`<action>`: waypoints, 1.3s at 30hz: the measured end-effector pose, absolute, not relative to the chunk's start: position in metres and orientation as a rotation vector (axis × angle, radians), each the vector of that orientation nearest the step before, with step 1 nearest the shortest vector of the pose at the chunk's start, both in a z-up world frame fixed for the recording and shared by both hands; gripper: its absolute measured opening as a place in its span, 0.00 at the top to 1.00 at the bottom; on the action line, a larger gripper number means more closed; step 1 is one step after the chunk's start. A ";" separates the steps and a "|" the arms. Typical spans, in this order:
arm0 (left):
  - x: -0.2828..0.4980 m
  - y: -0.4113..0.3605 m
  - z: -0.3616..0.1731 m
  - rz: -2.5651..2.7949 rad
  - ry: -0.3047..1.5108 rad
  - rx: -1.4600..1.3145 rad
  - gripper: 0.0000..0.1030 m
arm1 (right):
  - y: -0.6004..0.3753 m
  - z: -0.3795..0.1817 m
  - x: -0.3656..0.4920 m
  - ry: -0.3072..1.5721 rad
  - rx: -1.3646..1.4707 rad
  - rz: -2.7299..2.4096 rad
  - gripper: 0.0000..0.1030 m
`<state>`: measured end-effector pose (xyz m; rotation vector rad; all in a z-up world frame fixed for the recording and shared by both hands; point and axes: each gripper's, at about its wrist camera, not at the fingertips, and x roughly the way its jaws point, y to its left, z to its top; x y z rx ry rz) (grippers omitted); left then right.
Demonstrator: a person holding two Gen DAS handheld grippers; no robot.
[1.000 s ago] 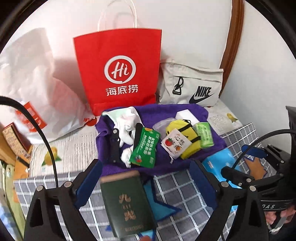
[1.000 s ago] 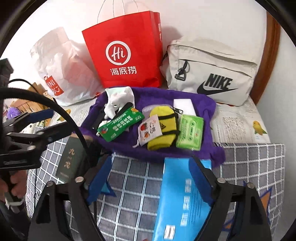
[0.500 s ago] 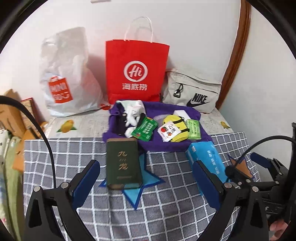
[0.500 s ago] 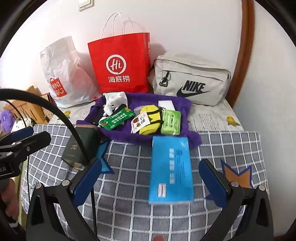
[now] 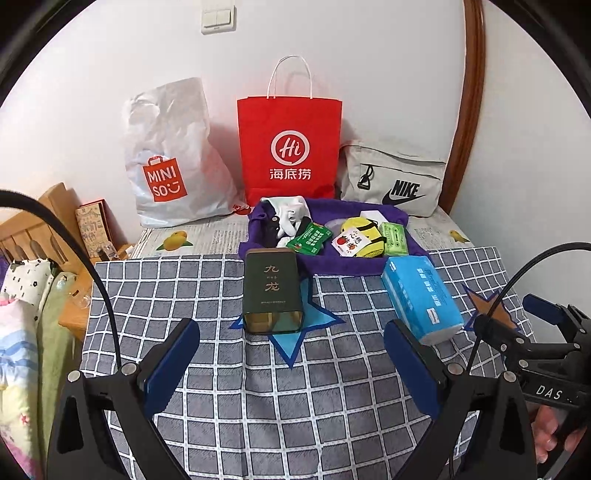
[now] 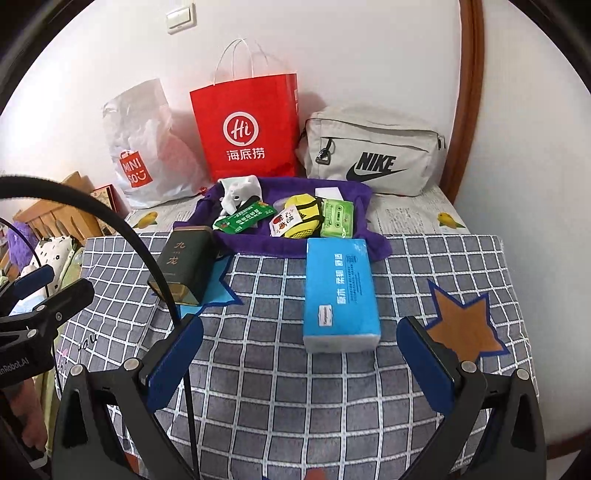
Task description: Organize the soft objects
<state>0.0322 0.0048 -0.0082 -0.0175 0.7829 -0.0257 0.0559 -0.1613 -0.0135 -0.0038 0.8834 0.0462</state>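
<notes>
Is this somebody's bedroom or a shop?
Most likely a bedroom at home, not a shop. A checked cloth covers what looks like a bed, patterned bedding is heaped at the left, and a light switch sits on the plain wall. The shopping bags look already brought home.

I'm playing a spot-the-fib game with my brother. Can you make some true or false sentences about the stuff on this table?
1. The blue tissue pack lies on the checked cloth. True.
2. The dark green tin is inside the red paper bag. False: it lies on the cloth, in front of the purple towel.
3. The right gripper holds the tissue pack. False: its jaws are open and empty.
4. The grey Nike bag sits right of the red bag. True.
</notes>
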 end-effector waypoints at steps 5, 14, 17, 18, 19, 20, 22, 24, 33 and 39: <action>0.025 -0.002 -0.006 -0.040 0.776 -0.014 0.02 | -0.168 -0.010 0.043 0.873 0.002 0.035 0.00; 0.020 -0.010 -0.004 -0.035 0.780 0.023 0.02 | -0.174 -0.007 0.033 0.866 -0.001 0.035 0.00; 0.019 -0.013 -0.005 -0.038 0.784 0.031 0.02 | -0.174 -0.006 0.032 0.863 0.000 0.035 0.00; 0.020 -0.013 -0.005 -0.037 0.785 0.033 0.02 | -0.174 -0.005 0.032 0.862 0.000 0.035 0.00; 0.020 -0.013 -0.005 -0.037 0.787 0.035 0.02 | -0.174 -0.005 0.032 0.862 -0.001 0.036 0.00; 0.020 -0.014 -0.005 -0.039 0.786 0.035 0.02 | -0.174 -0.004 0.032 0.861 -0.002 0.036 0.00; 0.020 -0.014 -0.005 -0.042 0.788 0.037 0.02 | -0.174 -0.004 0.031 0.859 -0.004 0.033 0.00; 0.020 -0.015 -0.005 -0.042 0.789 0.038 0.02 | -0.174 -0.003 0.030 0.857 -0.002 0.032 0.00; 0.022 -0.017 -0.005 -0.034 0.795 0.052 0.02 | -0.176 0.000 0.027 0.852 -0.003 0.027 0.00; 0.022 -0.018 -0.005 -0.032 0.801 0.054 0.02 | -0.176 0.001 0.027 0.852 -0.003 0.033 0.00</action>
